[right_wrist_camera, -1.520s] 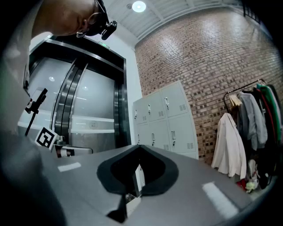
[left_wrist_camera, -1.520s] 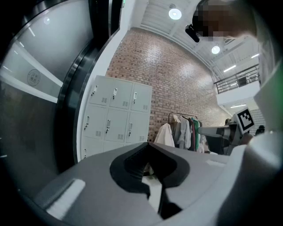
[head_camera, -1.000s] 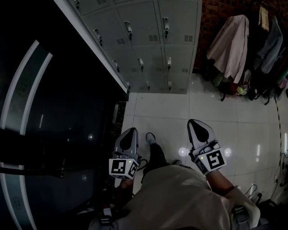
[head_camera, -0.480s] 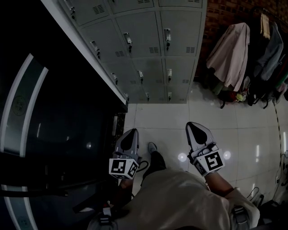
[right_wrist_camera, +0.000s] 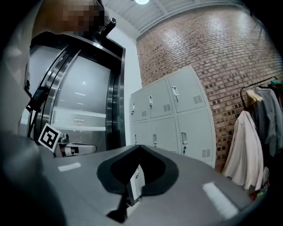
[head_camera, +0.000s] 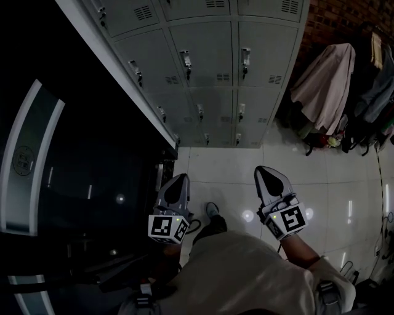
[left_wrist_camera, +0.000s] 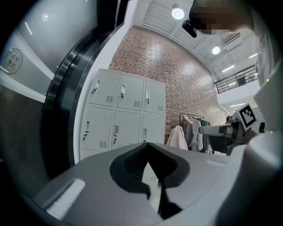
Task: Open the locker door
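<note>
1. The left gripper (head_camera: 178, 183) and right gripper (head_camera: 269, 173) both have their jaws pressed together on nothing, well apart from the lockers (head_camera: 209, 55).
2. The grey lockers stand at 12 o'clock with their doors closed, across glossy floor tiles (head_camera: 228, 166).
3. A dark curved glass wall (head_camera: 74, 184) fills 9 o'clock.
4. At 2 o'clock, coats (head_camera: 326, 86) hang by the brick wall (head_camera: 335, 18).

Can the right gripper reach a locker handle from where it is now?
Probably not yet. The right gripper sits near the person's body, jaws shut, with floor between it and the lockers. Nothing blocks the way; stepping closer should help.
</note>
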Demonstrator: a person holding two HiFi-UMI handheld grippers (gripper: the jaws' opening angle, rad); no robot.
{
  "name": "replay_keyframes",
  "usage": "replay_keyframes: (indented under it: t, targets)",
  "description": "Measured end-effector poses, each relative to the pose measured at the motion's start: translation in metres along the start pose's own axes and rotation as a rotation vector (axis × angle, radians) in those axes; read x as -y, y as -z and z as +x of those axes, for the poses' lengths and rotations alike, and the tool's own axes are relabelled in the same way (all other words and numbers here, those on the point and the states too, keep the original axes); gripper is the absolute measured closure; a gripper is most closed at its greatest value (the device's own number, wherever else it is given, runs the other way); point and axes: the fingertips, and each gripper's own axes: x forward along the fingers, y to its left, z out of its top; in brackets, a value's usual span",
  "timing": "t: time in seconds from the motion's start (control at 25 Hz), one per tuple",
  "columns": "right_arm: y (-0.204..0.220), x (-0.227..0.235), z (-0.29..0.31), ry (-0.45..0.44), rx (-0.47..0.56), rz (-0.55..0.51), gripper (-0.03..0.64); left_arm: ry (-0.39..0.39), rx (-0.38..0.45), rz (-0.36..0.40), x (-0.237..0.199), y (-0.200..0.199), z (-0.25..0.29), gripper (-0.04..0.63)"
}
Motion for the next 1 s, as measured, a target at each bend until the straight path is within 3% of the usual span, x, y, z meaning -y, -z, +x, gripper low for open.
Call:
replay_keyframes:
  t: [0.12, 0.56, 0.88, 1.0]
  targets:
    - [0.013, 0.0, 0.029, -0.005, -0.042, -0.006, 0.615, -0.007, 0.003, -0.002, -0.025, 0.006, 0.011, 0.529]
    - [0.034, 0.005, 0.123, 0.032, -0.05, -0.013, 0.615, 0.036, -0.006, 0.019, -0.099, 0.023, 0.06, 0.529]
    - [0.035, 0.007, 0.175, 0.02, 0.072, -0.006, 0.615, 0.042, -0.025, 0.025, -0.139, 0.043, 0.083, 0.529]
    - [0.048, 0.017, 0.181, 0.03, 0.042, -0.007, 0.615, 0.03, -0.031, 0.01, -0.145, 0.054, 0.092, 0.529]
